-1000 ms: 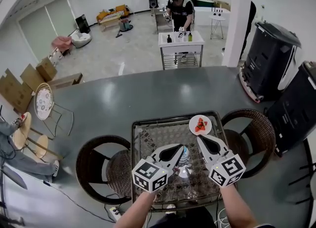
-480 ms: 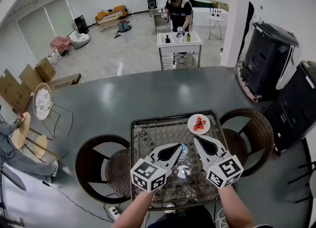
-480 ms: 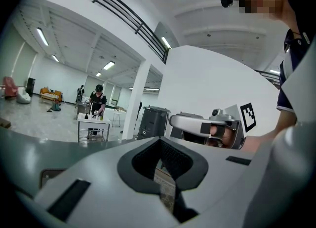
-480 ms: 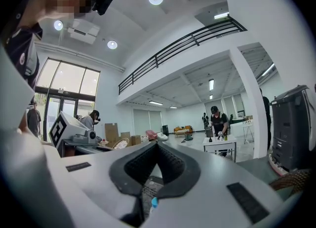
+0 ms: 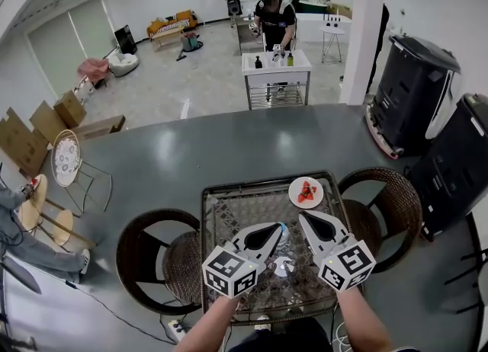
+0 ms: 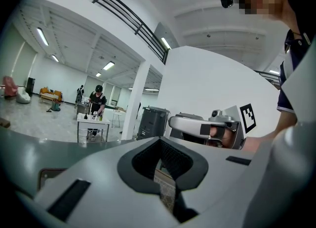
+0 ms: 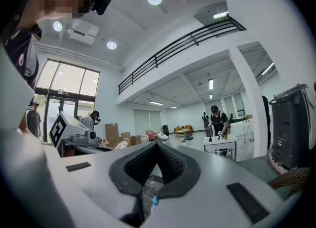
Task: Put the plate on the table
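**Left tool** point(image 5: 279, 225): jaws clenched tip to tip, nothing between them. Its own view point(image 6: 159, 138) shows only woven desk surface through the gap behind the tips. Held low over the near half of the desk.

**Right tool** point(image 5: 302, 214): jaws likewise pressed together and empty. In its own view point(image 7: 157, 143), a speck of blue shows through the gap below the tips. Held beside the left tool, to that tool's right, the two angled toward each other.

**Plate** point(image 5: 295, 193): white, round, carrying red food point(image 5: 308, 191). Lies flat on the desk just ahead of the right tool's tips and slightly to their right, at the far right corner. Apart from both tools.

**Desk** point(image 5: 229, 213): square, glass over a wicker pattern, dark frame. Lies beneath both tools.

**Bottle** point(image 5: 284, 233): clear, standing on the desk between the two tools, below their tips.

**Small pale round item** point(image 5: 283, 267): on the desk behind the bottle, between the tool bodies; too small to identify.

**Wicker chairs**: one left of the left tool point(image 5: 152, 259), one right of the right tool point(image 5: 393, 202).
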`<state>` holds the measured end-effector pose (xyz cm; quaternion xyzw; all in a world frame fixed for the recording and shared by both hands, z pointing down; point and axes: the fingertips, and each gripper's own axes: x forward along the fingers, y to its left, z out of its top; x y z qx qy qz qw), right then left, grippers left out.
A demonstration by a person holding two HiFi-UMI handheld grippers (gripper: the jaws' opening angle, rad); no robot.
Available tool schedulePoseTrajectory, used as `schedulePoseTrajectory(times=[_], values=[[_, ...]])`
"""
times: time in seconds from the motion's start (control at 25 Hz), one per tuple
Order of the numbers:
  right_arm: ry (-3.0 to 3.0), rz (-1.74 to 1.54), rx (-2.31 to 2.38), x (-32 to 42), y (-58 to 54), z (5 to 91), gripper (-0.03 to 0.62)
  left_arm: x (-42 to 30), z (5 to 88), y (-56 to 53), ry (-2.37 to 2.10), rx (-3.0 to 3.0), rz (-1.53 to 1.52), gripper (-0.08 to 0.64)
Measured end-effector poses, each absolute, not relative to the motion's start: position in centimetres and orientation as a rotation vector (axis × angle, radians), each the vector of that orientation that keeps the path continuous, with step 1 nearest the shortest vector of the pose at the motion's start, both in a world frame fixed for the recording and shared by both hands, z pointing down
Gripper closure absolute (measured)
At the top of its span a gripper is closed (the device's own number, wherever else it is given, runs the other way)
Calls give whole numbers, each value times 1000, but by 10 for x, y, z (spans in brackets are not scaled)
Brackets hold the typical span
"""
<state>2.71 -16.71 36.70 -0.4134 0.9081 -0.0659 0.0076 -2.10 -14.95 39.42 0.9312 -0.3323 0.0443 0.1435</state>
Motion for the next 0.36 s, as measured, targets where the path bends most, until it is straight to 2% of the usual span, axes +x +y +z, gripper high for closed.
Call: schedulePoseTrajectory(times=[0.36], values=[[2840,-184,-1277,31,-162,363,588,-15,391,-148,-959,2694,124,552]])
